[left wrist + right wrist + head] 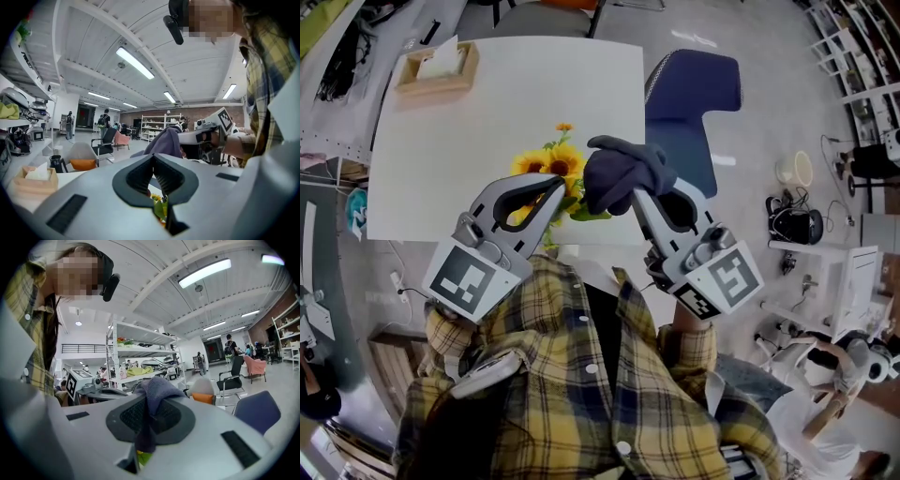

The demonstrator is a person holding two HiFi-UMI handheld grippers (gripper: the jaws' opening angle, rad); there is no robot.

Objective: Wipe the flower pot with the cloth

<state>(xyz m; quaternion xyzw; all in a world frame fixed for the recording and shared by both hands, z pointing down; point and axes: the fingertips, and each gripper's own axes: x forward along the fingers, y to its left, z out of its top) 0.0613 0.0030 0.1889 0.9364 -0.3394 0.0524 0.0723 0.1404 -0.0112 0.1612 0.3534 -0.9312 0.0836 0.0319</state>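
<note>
A bunch of yellow sunflowers [551, 163] stands near the front edge of the white table [487, 122]; its pot is hidden under the grippers and leaves. My right gripper [634, 193] is shut on a dark blue-grey cloth [623, 171], which bunches above the jaws just right of the flowers. In the right gripper view the cloth [157, 388] drapes over the shut right gripper [149, 405]. My left gripper [560, 184] is shut at the flowers' left side, nothing seen between its jaws. The left gripper view shows the shut left gripper [153, 160], the cloth [165, 142] beyond and flowers [159, 206] below.
A wooden tissue box [438, 67] sits at the table's far left corner. A blue chair [694, 98] stands off the table's right side. Shelves, chairs and other people fill the room beyond.
</note>
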